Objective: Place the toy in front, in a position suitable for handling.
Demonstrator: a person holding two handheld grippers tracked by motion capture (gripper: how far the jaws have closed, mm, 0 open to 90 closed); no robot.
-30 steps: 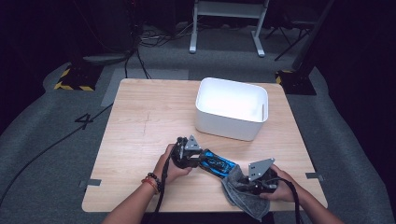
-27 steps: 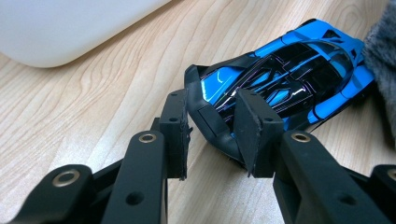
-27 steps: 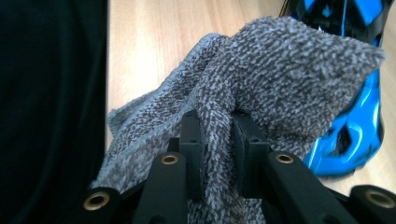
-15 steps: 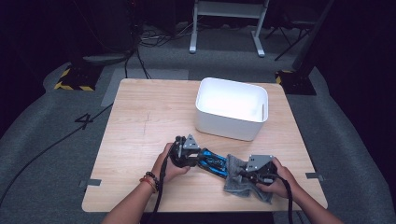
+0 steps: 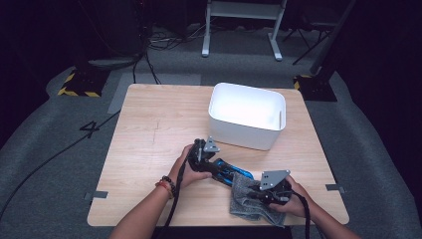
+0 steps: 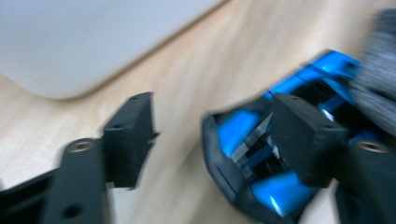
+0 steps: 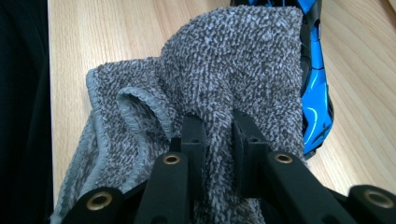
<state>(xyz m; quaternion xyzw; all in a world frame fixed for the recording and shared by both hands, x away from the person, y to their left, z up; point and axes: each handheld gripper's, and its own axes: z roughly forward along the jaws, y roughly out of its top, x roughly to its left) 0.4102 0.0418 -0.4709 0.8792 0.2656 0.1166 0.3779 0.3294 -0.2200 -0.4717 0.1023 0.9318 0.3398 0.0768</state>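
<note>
Rough grey terry cloth (image 7: 224, 70), glossy blue plastic toy car (image 7: 317, 93), matt wooden table (image 5: 159, 129).

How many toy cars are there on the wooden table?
1. The blue and black toy car lies near the table's front edge, between the two hands, its far end under the grey terry cloth. The cloth might hide more.

The grey cloth (image 7: 233, 70) hides part of the blue toy car (image 7: 317, 93).
</note>
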